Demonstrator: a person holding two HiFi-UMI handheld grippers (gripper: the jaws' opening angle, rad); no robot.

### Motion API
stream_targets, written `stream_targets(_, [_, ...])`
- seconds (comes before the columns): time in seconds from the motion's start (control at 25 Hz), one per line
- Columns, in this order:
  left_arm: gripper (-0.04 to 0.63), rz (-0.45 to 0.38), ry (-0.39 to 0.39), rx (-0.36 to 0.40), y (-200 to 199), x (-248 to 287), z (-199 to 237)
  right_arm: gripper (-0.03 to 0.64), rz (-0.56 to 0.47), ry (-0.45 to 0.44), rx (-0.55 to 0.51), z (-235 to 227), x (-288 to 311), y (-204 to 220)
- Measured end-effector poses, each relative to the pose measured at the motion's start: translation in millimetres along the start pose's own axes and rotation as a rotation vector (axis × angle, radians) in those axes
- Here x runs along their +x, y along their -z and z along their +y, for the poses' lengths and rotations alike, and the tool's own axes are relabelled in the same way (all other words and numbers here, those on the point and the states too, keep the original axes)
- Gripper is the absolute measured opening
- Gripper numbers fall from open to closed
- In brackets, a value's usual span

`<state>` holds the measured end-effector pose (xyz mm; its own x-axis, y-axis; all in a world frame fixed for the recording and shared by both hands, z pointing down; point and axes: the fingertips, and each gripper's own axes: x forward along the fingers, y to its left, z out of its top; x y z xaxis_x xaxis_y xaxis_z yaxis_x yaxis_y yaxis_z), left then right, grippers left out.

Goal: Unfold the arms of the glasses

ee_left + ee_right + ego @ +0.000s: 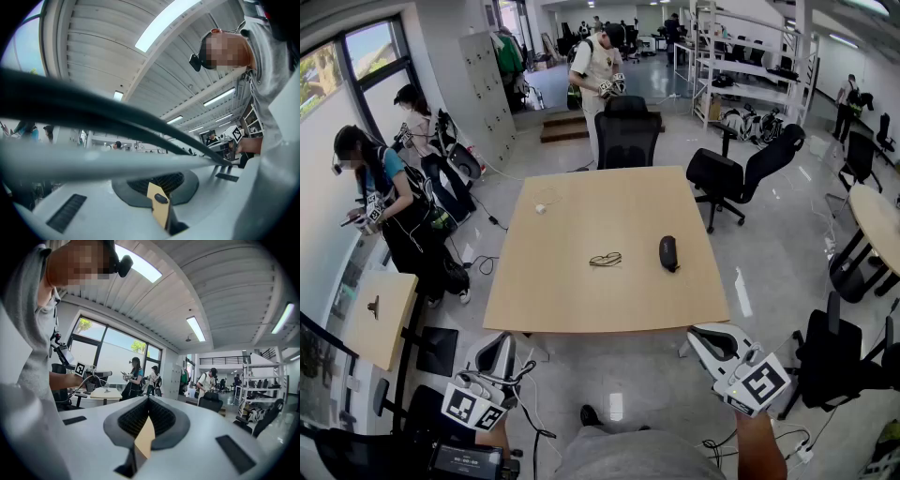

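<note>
A pair of thin dark-framed glasses [606, 259] lies folded on the light wooden table [581, 300], near its middle. Right of it sits a black oval case [668, 253]. Both grippers hang below the table's near edge, well short of the glasses. My left gripper [499, 354] is at the lower left and my right gripper [712, 339] at the lower right. In the left gripper view the left gripper [159, 206] has its jaws shut with nothing between them. The right gripper [143, 437] is likewise shut and empty in its own view. Neither gripper view shows the glasses.
A small white object [541, 208] lies at the table's far left. Black office chairs [627, 131] [741, 173] stand behind and to the right. A small side table [380, 314] is at the left, a round table [877, 220] at the right. Several people stand around.
</note>
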<state>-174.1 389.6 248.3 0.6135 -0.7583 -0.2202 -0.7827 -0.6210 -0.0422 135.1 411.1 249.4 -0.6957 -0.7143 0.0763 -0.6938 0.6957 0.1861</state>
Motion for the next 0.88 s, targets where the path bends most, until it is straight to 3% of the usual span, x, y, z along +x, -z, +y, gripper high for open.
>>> stream_targets(0.2, [0.008,0.004,0.013,-0.005,2,6,24,0.008,0.047,0.012,0.025,1,22,4])
stream_targets(0.88, [0.008,0.007,0.124,-0.014,22,38,123,0.009,0.016,0.134,0.116,-2,112,4])
